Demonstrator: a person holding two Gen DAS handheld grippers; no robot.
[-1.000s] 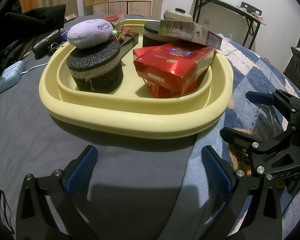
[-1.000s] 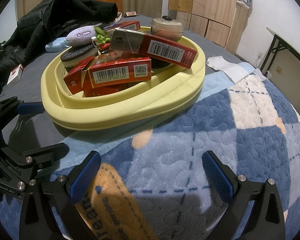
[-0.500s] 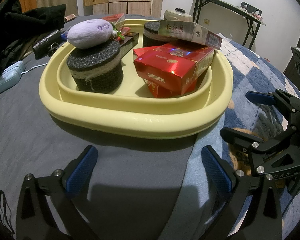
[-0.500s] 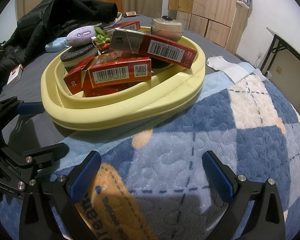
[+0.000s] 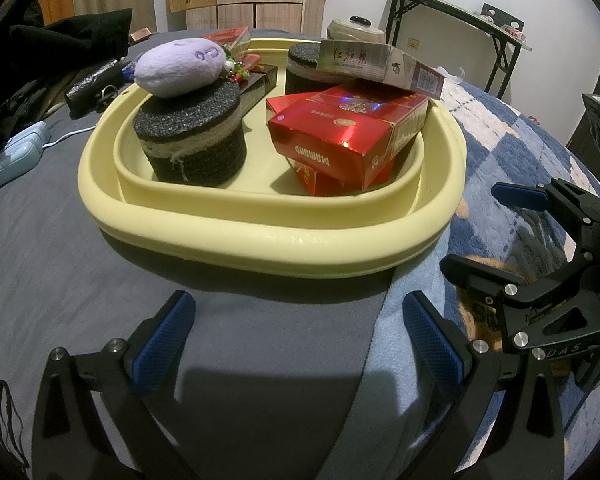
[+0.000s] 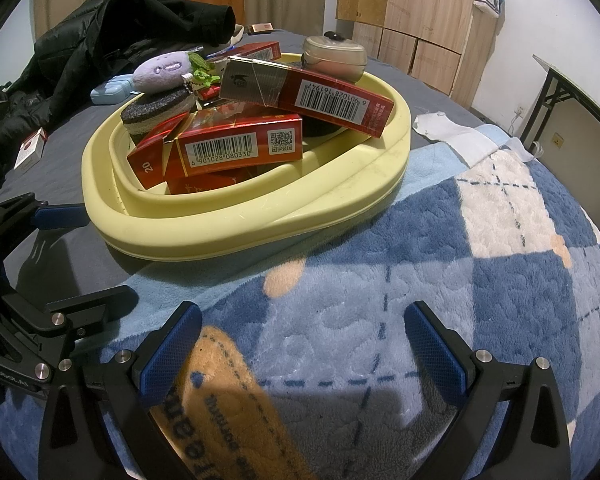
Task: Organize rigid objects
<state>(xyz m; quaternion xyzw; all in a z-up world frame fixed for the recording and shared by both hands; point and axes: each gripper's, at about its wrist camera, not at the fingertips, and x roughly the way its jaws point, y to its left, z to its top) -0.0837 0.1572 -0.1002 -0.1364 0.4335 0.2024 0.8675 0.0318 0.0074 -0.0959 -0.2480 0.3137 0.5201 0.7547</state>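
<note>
Near the bed's front edge, L gripper [image 5: 296, 344] & R gripper [image 6: 300, 348] are held wide, empty, w/ boxes [image 5: 348, 140] already stacked in yellow basin [image 5: 260, 232].

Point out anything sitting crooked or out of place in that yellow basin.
In the yellow basin, the silver-and-red carton lies tilted across the red cartons and overhangs the rim. A purple plush toy perches on a black sponge roll.
</note>
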